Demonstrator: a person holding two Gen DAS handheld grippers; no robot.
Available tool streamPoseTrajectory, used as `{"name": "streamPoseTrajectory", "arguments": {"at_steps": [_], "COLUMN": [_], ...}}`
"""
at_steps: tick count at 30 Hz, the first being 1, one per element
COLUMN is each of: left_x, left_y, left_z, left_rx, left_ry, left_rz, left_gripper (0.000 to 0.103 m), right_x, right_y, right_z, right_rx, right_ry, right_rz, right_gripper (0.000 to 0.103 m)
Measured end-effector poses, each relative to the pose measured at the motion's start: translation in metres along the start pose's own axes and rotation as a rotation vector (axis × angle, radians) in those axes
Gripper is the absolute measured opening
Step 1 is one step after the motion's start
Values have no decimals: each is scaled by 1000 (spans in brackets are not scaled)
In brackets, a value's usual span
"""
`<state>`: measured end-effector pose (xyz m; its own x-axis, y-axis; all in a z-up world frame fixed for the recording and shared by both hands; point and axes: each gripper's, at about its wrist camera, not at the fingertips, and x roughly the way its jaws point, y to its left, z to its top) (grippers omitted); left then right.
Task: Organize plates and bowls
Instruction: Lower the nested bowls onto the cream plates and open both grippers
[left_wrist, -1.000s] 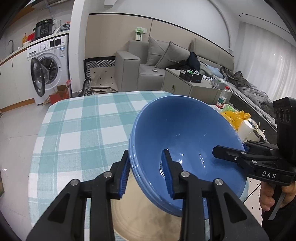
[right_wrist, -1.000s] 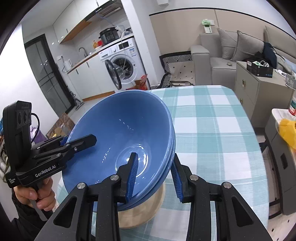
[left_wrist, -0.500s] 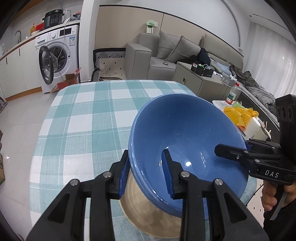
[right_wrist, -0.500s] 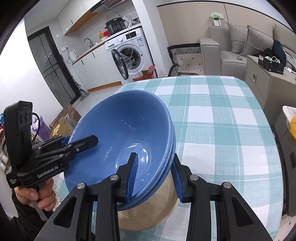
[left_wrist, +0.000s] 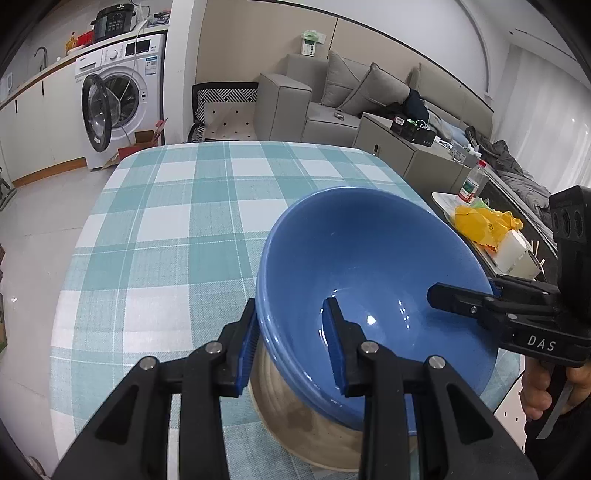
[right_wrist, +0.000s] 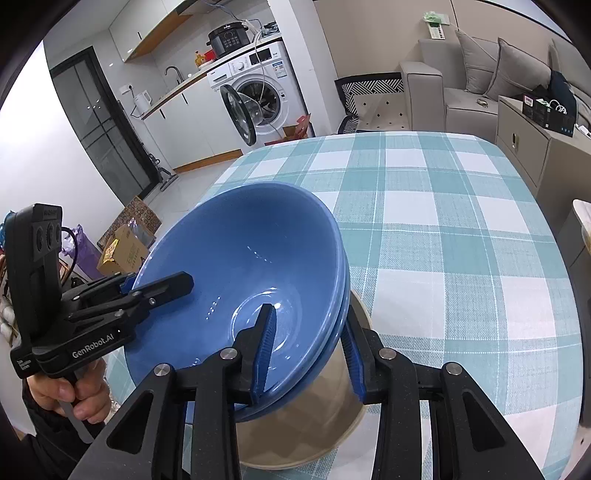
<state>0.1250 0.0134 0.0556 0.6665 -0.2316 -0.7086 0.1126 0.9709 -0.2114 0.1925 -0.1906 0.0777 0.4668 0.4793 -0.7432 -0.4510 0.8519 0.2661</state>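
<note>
A stack of nested blue bowls (left_wrist: 369, 258) with a beige underside (left_wrist: 295, 417) hangs tilted, low over the checked tablecloth (left_wrist: 166, 221). My left gripper (left_wrist: 291, 310) is shut on the near rim, one pad inside and one outside. My right gripper (left_wrist: 461, 295) grips the opposite rim, held by a hand. In the right wrist view the same bowls (right_wrist: 240, 251) fill the middle, with my right gripper (right_wrist: 308, 317) shut on their rim and the left gripper (right_wrist: 162, 284) clamped on the far side. Whether the beige base (right_wrist: 314, 424) touches the cloth I cannot tell.
The table (right_wrist: 443, 221) stretches away beyond the bowls. A low side table with a yellow bag (left_wrist: 484, 221) and a bottle (left_wrist: 471, 182) stands to the right. A washing machine (left_wrist: 118, 99), sofa (left_wrist: 332, 107) and grey cabinet (left_wrist: 399, 147) lie behind. Cardboard boxes (right_wrist: 125, 247) sit on the floor.
Both grippers have come down together with the bowl stack, and the tablecloth now fills more of both views. The grips on the rim have not changed.
</note>
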Motion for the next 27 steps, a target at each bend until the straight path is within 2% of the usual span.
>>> {"name": "streamPoseTrajectory", "arguments": {"at_steps": [14,16,17,19,21,23,24,26,27], "left_x": [5,5,4,2,-4,-12,-15,-22,-26], "left_y": [3,3,3,2,-2,-3,-3,-2,-1], "left_z": [1,1,1,0,-2,-4,-5,-8,-10], "left_rx": [7,8,8,18,43,65,66,63,67], "left_ry": [-13,-13,-14,-24,-42,-69,-77,-92,-106], "left_rz": [10,7,1,9,42,67,75,87,95], "left_gripper": [32,37,39,51,58,59,60,70,81], "right_x": [7,7,7,4,0,-4,-6,-13,-17], "right_y": [-3,-3,-2,-1,0,0,-1,-4,-5], "right_z": [5,5,5,4,1,-2,-3,-7,-10], "right_rx": [16,13,3,-21,-47,-64,-70,-75,-75], "right_ry": [-10,-9,-7,-19,-48,-63,-74,-105,-126], "right_rz": [2,5,7,11,-4,-8,-9,-20,-19], "right_gripper": [36,36,38,44,47,53,60,74,80]}}
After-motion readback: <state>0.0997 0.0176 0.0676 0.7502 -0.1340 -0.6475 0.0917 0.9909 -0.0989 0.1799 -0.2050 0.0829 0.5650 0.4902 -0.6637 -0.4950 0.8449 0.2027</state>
